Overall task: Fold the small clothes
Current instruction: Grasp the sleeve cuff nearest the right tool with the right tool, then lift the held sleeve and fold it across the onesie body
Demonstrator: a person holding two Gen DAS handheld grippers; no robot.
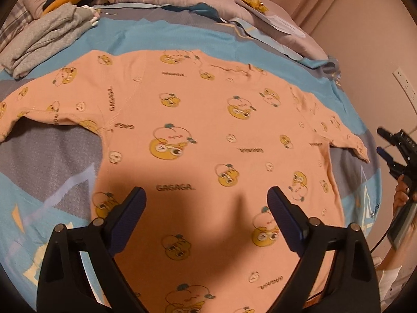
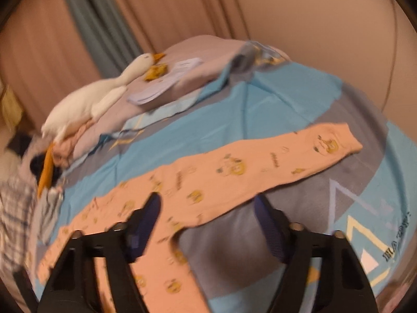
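Two grippers are hovering with jaws spread and empty, the left gripper (image 1: 206,200) over the hem end of the peach long-sleeved top (image 1: 208,130) lying flat on the bed (image 1: 52,161), the right gripper (image 2: 208,208) nearing its sleeve (image 2: 260,167), seemingly the first fold's pinch point.
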